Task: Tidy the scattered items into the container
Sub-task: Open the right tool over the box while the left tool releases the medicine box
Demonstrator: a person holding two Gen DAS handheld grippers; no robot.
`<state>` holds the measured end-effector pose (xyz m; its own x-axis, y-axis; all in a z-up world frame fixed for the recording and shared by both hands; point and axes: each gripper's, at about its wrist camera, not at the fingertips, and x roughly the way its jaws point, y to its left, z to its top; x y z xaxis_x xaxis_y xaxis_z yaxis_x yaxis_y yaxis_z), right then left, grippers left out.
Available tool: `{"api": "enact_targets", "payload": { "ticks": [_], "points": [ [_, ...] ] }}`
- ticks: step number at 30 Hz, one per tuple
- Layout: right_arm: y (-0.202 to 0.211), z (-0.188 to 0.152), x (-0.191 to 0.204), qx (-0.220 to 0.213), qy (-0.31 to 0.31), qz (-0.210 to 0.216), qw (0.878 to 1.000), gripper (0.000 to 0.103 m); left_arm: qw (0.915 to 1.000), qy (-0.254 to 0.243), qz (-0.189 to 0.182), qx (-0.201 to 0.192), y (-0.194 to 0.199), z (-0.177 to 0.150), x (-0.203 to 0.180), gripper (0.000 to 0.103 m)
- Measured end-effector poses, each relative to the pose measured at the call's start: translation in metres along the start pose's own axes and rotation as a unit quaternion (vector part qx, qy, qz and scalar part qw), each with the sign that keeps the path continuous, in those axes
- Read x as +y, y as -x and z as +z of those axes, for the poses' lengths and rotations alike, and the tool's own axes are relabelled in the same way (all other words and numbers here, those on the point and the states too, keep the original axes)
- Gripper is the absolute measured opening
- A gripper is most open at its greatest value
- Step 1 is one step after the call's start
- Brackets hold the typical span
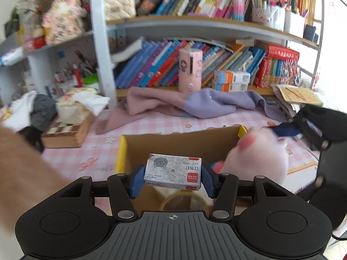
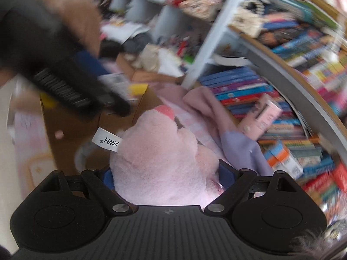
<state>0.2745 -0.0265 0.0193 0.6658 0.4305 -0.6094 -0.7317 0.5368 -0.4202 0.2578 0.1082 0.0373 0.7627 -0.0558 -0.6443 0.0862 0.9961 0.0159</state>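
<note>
Currently the left gripper (image 1: 172, 176) pinches a small grey staple box (image 1: 172, 171) between its blue pads, above the open cardboard box (image 1: 164, 144) on the pink checked tablecloth (image 1: 91, 151). The right gripper (image 2: 168, 176) clamps a pink plush toy (image 2: 160, 162) at the box's right rim; a tape roll (image 1: 184, 201) lies inside.

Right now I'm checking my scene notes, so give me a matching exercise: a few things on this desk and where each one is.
Things:
1. staple box
2. pink plush toy
3. pink cylinder
4. roll of tape

Places:
A. in the cardboard box
B. in the right gripper
C. on the shelf, before the books
D. in the left gripper

Pairs: 1-D, 2-B, 3-C, 4-A
</note>
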Motion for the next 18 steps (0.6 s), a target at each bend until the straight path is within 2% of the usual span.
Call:
{"api": "enact_targets", "payload": {
  "ticks": [3,8,13,18],
  "points": [
    [-0.027,-0.001,0.005,0.018,0.090,0.024,0.995,0.091,0.9995,-0.006,-0.014,0.029,-0.034,0.019,0.001,0.054],
    [-0.063,-0.008,0.013,0.049,0.221,0.044,0.973,0.091,0.9959,-0.014,-0.035,0.082,-0.085,0.036,0.000,0.054],
    [-0.077,-0.015,0.018,0.056,0.291,0.058,0.953,0.094,0.9918,-0.020,-0.040,0.120,-0.117,0.034,-0.007,0.054],
    [-0.085,-0.021,0.015,0.061,0.299,0.057,0.951,0.097,0.9898,-0.015,-0.047,0.134,-0.132,0.033,-0.009,0.056]
  ]
}}
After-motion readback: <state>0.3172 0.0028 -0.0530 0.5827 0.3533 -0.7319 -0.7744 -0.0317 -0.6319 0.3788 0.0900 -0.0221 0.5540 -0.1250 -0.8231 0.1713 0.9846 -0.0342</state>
